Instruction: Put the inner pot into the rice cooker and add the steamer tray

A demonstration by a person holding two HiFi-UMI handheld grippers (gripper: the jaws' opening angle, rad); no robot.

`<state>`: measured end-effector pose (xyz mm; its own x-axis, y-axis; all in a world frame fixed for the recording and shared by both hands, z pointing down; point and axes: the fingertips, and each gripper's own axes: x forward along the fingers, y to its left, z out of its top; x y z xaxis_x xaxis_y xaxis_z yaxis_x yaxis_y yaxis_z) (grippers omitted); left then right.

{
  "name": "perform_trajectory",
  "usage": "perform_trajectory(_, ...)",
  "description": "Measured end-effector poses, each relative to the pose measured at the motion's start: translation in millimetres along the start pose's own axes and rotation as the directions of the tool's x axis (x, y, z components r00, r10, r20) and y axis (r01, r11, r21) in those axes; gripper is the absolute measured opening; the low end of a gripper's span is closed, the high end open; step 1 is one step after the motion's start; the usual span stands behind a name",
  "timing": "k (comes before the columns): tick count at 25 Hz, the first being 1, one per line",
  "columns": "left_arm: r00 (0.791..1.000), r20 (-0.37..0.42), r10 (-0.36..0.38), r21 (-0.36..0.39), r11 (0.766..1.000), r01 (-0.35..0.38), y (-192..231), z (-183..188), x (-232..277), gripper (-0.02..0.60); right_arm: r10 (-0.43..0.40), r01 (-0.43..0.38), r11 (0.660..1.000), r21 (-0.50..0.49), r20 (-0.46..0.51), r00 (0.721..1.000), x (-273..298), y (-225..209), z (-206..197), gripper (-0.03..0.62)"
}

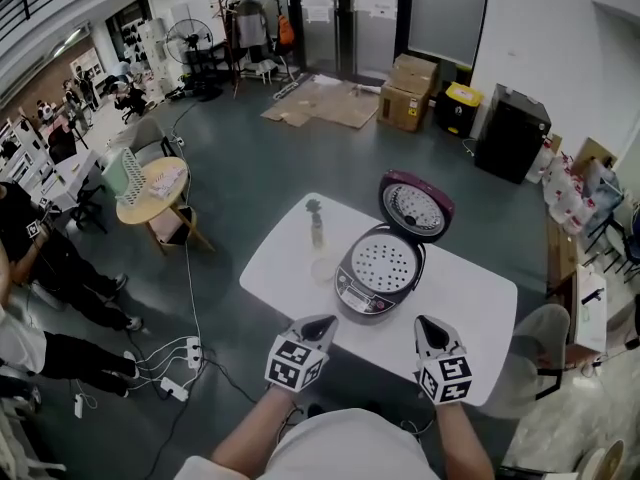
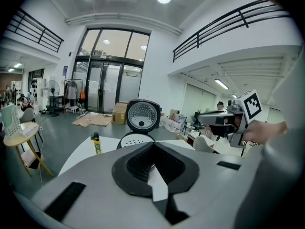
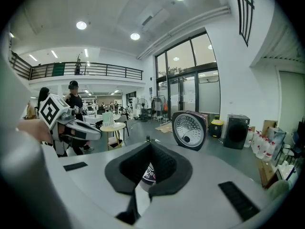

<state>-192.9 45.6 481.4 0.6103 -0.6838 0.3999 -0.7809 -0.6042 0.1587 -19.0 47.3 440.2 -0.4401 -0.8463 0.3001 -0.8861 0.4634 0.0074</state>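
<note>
Both tools sit at the near edge of the white worktop point(image 1: 470, 308), off the cooker. Left gripper point(image 1: 318, 326): jaws together, nothing between them. Right gripper point(image 1: 430, 328): jaws together too, empty. The patch showing through its gap in the right gripper view is the cooker's front panel beyond, not something held.

The rice cooker point(image 1: 362, 298) stands mid-worktop with its lid point(image 1: 416, 208) open and upright at the far-right side. The steamer tray point(image 1: 385, 263), white and perforated, is seated level in the cooker's mouth. The inner pot is not visible. I judge it sits under the tray, but can't confirm. 1 small bottle point(image 1: 317, 226) stands just left of the cooker, apart from it.

Key relation: the cooker lies straight ahead of both jaws, roughly centred between the 2 grippers and well apart from each. Neither hand is clearly nearer. The left points at the tray's near-left rim, the right at the front panel. The tray is round, so there's no long axis to line up with. The open lid blocks the far-right side, so any reach comes from the front.

Judgement: both task steps look done. All that's left is a possible check that the tray sits flat.
</note>
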Motion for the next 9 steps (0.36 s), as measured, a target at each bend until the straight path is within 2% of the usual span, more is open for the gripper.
perform_trajectory(9, 1.000, 0.009, 0.010, -0.022, 1.000, -0.010, 7.0, 2.8, -4.8, 0.014, 0.001, -0.001, 1.000, 0.012, 0.007, 1.000, -0.7, -0.7, 2.8, 0.011)
